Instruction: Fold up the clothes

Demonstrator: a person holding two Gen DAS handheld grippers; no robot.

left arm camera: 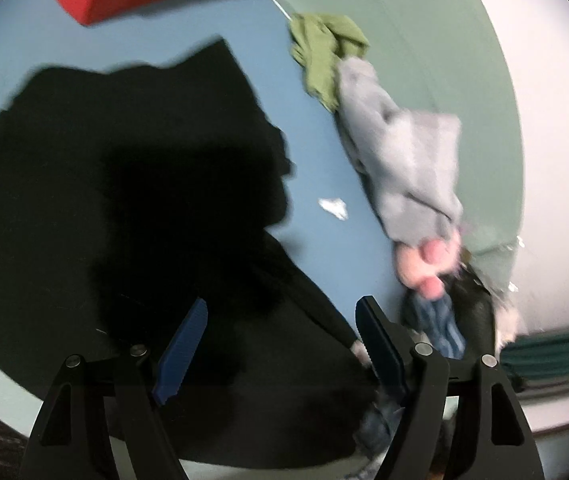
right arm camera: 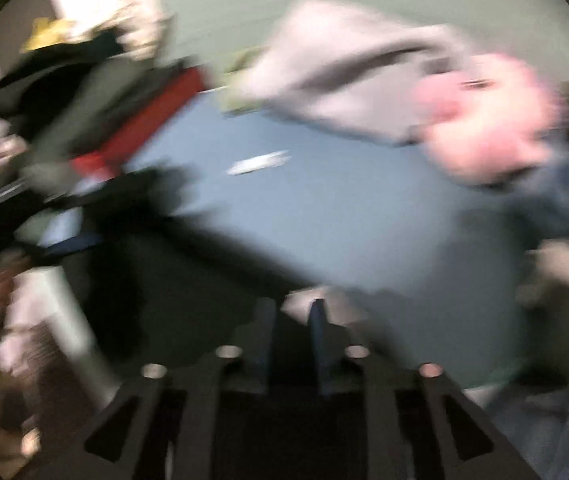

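Left gripper [left arm camera: 280, 340] wide apart over black garment [left arm camera: 124, 200]; right gripper [right arm camera: 292, 316] narrow, grip unclear.

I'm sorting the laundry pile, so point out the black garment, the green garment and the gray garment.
black garment [left arm camera: 124, 184], left wrist view, middle of the cloth.
green garment [left arm camera: 324, 48], left wrist view, bunched centre.
gray garment [left arm camera: 408, 152], left wrist view, main body.

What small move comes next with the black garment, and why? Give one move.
Probably lower the left gripper and close it on the black garment's near edge. Its blue fingers stand open over the crumpled dark cloth on the blue table surface, gripping nothing.
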